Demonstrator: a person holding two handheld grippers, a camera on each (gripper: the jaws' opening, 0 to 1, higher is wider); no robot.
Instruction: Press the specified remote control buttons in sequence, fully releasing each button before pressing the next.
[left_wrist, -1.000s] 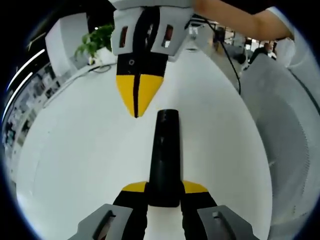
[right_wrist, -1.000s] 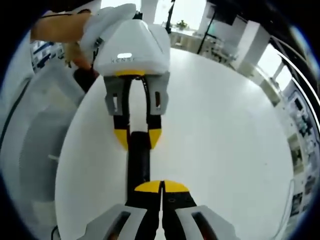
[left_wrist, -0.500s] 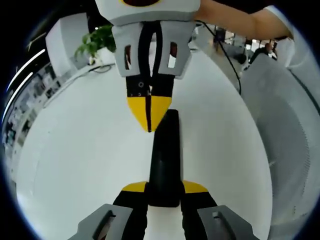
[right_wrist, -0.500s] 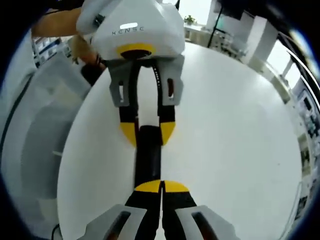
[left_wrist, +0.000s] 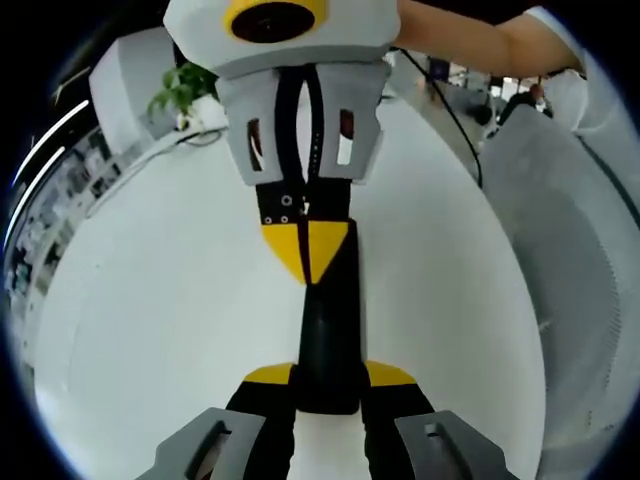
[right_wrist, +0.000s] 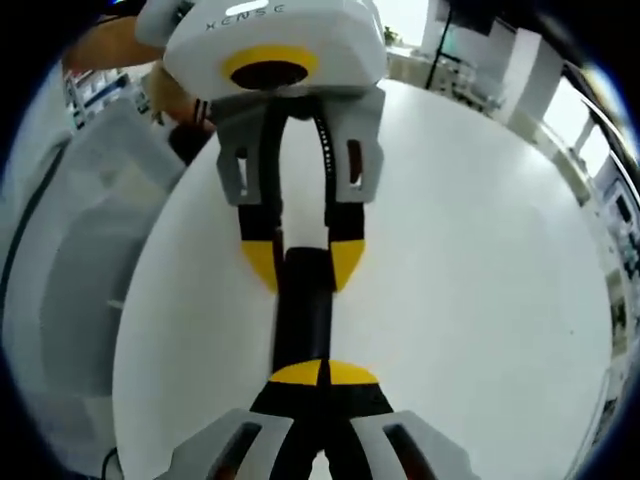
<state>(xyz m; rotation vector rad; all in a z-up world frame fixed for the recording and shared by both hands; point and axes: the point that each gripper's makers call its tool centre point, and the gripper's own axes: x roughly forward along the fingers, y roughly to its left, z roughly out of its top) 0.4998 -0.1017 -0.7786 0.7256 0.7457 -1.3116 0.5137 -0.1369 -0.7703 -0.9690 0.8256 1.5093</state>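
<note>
A: Where does the remote control (left_wrist: 328, 330) lie?

B: Lengthwise between the left tongs (left_wrist: 328, 385), which grasp its near end; the right tongs (left_wrist: 308, 255), clenched, rest tip-down on its far half, over the tabletop (left_wrist: 150, 300).

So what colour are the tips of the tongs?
Yellow, on black jaws. The left gripper view shows it best, on the right tongs over the black remote.
</note>
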